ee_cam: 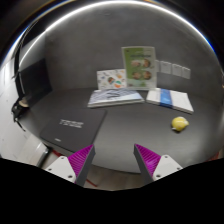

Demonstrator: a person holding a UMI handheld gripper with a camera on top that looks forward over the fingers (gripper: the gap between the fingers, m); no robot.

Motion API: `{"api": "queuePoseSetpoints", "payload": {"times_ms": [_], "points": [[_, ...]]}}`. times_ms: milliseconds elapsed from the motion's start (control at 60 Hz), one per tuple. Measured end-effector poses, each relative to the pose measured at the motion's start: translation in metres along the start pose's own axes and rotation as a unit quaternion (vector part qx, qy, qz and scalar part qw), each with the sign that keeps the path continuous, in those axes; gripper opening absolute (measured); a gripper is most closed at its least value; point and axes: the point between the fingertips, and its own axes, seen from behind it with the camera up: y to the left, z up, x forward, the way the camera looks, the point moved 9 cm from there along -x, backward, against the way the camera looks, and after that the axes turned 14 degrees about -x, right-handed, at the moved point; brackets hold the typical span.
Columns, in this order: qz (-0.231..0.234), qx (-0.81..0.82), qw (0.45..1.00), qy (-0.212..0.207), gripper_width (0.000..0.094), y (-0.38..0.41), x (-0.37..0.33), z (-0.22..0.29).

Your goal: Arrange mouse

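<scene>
My gripper (pixel 113 158) is open, its two pink-padded fingers wide apart with nothing between them, held above the near part of the grey table (pixel 120 125). No mouse is plainly visible. A small yellow rounded object (pixel 179 123) lies on the table beyond the right finger, to the right. A closed dark laptop (pixel 70 125) lies on the table beyond the left finger.
At the back of the table lie an open magazine (pixel 115 97) and a booklet (pixel 169 99). An upright printed card (pixel 140 68) and a smaller leaflet (pixel 111 78) stand against the wall. A dark monitor (pixel 33 78) stands at the left.
</scene>
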Motion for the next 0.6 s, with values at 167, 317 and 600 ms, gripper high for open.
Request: {"api": "queuePoseSetpoints", "payload": {"times_ms": [167,317,600], "points": [[-0.098,0.011,0.995,0.035,0.0815,-0.085,-0.001,-0.033],[-0.118,0.023,0.992,0.04,0.0811,-0.154,0.017,-0.053],[-0.092,0.042,0.994,0.037,0.0782,-0.243,0.089,-0.042]]}}
